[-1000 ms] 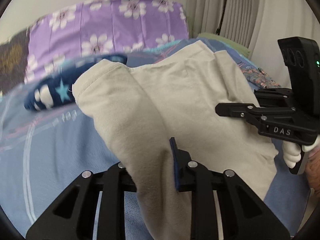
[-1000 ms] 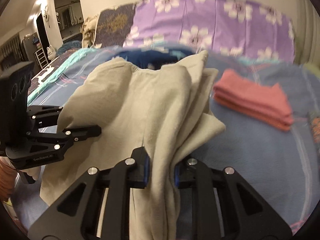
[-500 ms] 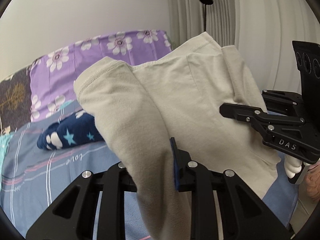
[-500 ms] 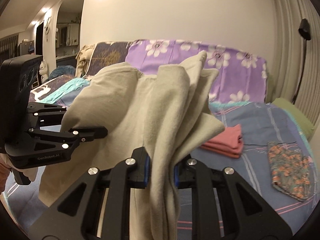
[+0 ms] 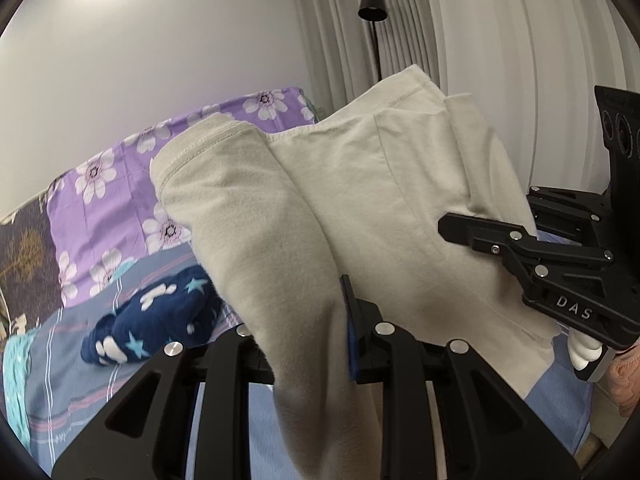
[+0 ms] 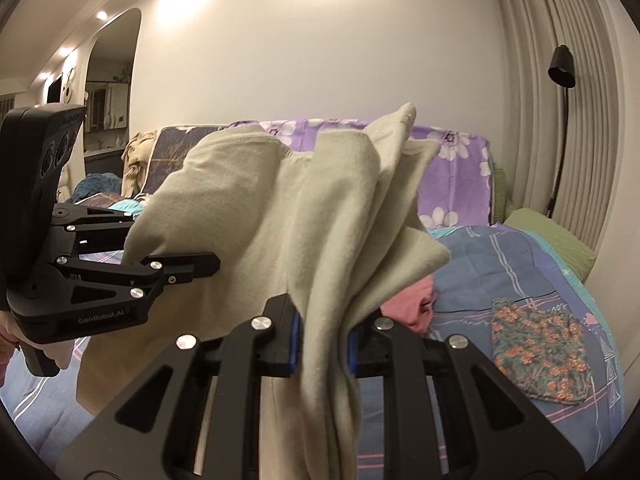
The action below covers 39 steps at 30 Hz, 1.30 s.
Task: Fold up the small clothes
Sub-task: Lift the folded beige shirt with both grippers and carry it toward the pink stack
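The beige garment (image 5: pixel 360 208) hangs in the air above the bed (image 6: pixel 520 264), held at two places. The left gripper (image 5: pixel 308 320) has its fingers clamped on one fold of the cloth. The right gripper (image 6: pixel 320 336) has its fingers clamped on a bunched edge, with the cloth draping down between them. On the bed lie a navy star-patterned garment (image 5: pixel 152 324), a pink folded cloth (image 6: pixel 412 304) and a floral cloth (image 6: pixel 540 360), all apart from the held garment.
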Each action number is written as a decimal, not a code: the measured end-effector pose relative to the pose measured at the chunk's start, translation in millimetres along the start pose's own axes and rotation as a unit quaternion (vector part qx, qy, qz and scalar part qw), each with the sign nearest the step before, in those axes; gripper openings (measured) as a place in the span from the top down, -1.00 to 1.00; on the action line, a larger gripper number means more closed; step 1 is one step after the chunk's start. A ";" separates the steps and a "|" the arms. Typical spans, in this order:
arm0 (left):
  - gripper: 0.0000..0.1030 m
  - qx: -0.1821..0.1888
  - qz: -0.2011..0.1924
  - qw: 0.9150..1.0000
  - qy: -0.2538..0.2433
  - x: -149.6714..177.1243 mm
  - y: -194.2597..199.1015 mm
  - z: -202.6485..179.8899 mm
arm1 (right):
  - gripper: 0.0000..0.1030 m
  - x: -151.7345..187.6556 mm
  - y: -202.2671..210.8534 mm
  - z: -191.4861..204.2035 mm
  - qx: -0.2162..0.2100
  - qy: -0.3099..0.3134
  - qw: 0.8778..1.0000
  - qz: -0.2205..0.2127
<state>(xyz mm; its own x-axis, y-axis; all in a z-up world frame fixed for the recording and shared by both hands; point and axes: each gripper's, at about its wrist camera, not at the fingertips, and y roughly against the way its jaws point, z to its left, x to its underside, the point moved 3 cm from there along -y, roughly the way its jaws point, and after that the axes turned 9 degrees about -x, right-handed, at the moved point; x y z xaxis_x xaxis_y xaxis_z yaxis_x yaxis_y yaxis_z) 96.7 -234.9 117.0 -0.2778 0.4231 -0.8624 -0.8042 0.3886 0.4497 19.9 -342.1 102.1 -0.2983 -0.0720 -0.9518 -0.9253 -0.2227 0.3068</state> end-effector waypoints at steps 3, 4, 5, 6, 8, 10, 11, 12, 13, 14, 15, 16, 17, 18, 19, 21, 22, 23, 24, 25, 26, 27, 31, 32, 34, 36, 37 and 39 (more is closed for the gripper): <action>0.55 -0.001 -0.003 1.000 -0.013 -14.1 -10.5 -5.3 | 0.67 -5.5 -2.3 -10.5 0.012 0.002 1.000 -0.005; 0.55 -0.002 -0.006 1.000 -0.017 -18.8 -13.7 -7.6 | 0.67 -6.9 -3.5 -14.5 0.015 0.001 1.000 -0.006; 0.55 -0.002 -0.008 1.000 -0.023 -25.1 -18.6 -9.0 | 0.67 -9.5 -5.3 -21.9 0.020 -0.001 1.000 -0.009; 0.55 -0.001 -0.009 1.000 -0.025 -29.3 -22.6 -9.0 | 0.67 -11.3 -6.4 -27.5 0.023 -0.003 1.000 -0.011; 0.55 -0.002 -0.011 0.999 -0.031 -38.6 -32.1 -10.5 | 0.67 -16.7 -11.7 -39.5 0.030 -0.005 0.999 -0.015; 0.56 -0.005 -0.013 0.999 -0.037 -51.6 -44.4 -11.0 | 0.67 -23.3 -20.2 -52.3 0.039 -0.008 0.999 -0.015; 0.56 -0.008 -0.015 0.999 -0.040 -59.6 -51.9 -10.9 | 0.67 -28.1 -25.7 -60.7 0.042 -0.012 0.999 -0.014; 0.56 -0.011 -0.016 0.999 -0.042 -65.7 -57.1 -10.9 | 0.67 -33.2 -31.3 -67.9 0.045 -0.014 0.999 -0.013; 0.56 -0.013 -0.018 0.999 -0.043 -72.2 -63.1 -9.8 | 0.67 -37.8 -36.8 -75.1 0.048 -0.014 0.999 -0.013; 0.56 -0.016 -0.020 0.999 -0.046 -78.4 -68.8 -9.3 | 0.67 -43.2 -42.4 -82.5 0.053 -0.013 0.998 -0.015; 0.56 -0.021 -0.022 0.998 -0.049 -85.1 -76.5 -9.4 | 0.67 -47.8 -48.0 -88.5 0.058 -0.011 0.998 -0.016; 0.56 -0.025 -0.024 0.998 -0.054 -92.0 -84.8 -9.5 | 0.67 -54.1 -54.7 -95.6 0.063 -0.009 0.998 -0.018; 0.56 -0.028 -0.025 0.998 -0.058 -96.8 -91.2 -8.7 | 0.67 -58.7 -60.2 -102.2 0.066 -0.009 0.998 -0.018; 0.56 -0.034 -0.026 0.997 -0.063 -104.0 -100.4 -7.6 | 0.68 -63.0 -66.0 -108.5 0.070 -0.010 0.997 -0.017; 0.56 -0.038 -0.027 0.997 -0.068 -109.1 -106.9 -7.4 | 0.67 -68.0 -72.9 -115.4 0.073 -0.011 0.997 -0.017; 0.56 -0.046 -0.028 0.996 -0.075 -119.5 -122.5 -4.4 | 0.68 -77.5 -85.7 -128.5 0.079 -0.013 0.997 -0.017; 0.56 -0.050 -0.028 0.995 -0.080 -123.2 -128.2 -4.9 | 0.68 -81.3 -91.4 -134.3 0.081 -0.014 0.996 -0.018; 0.55 -0.054 -0.028 0.995 -0.085 -126.5 -134.1 -4.7 | 0.68 -85.8 -98.7 -141.1 0.083 -0.016 0.996 -0.019; 0.55 -0.059 -0.029 0.994 -0.090 -129.6 -140.8 -4.7 | 0.68 -88.7 -104.3 -146.5 0.085 -0.019 0.996 -0.019; 0.55 -0.063 -0.028 0.993 -0.094 -131.6 -146.6 -5.1 | 0.68 -91.0 -109.7 -150.9 0.088 -0.021 0.996 -0.019; 0.55 -0.067 -0.026 0.993 -0.097 -132.2 -152.1 -4.6 | 0.68 -92.9 -114.3 -155.1 0.089 -0.023 0.996 -0.018; 0.55 -0.070 -0.023 0.992 -0.099 -133.6 -159.3 -3.9 | 0.68 -94.2 -119.9 -159.4 0.090 -0.027 0.995 -0.016; 0.55 -0.080 -0.010 0.991 -0.104 -131.6 -187.5 -0.8 | 0.67 -95.0 -143.9 -175.2 0.094 -0.037 0.995 -0.007; 0.55 -0.083 -0.004 0.991 -0.105 -129.6 -196.0 0.0 | 0.68 -94.1 -152.0 -178.4 0.095 -0.038 0.995 -0.003; 0.55 -0.087 0.008 0.991 -0.105 -124.8 -209.9 2.6 | 0.68 -91.9 -165.9 -182.1 0.095 -0.039 0.995 0.005; 0.55 -0.090 0.020 0.990 -0.103 -121.0 -227.2 5.1 | 0.68 -86.2 -183.0 -187.0 0.095 -0.041 0.994 0.015; 0.55 -0.090 0.026 0.990 -0.102 -118.3 -235.2 6.5 | 0.68 -83.4 -188.6 -186.8 0.096 -0.043 0.994 0.018; 0.55 -0.091 0.032 0.990 -0.101 -111.2 -247.0 7.6 | 0.68 -77.1 -204.4 -191.7 0.096 -0.050 0.994 0.026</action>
<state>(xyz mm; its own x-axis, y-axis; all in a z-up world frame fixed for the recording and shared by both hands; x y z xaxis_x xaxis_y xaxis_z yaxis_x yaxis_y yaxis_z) 330.2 -371.7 103.5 -0.2350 0.6045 -0.7612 -0.8749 0.2096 0.4366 276.9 -477.4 112.8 -0.3591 0.0206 -0.9331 -0.9330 -0.0305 0.3585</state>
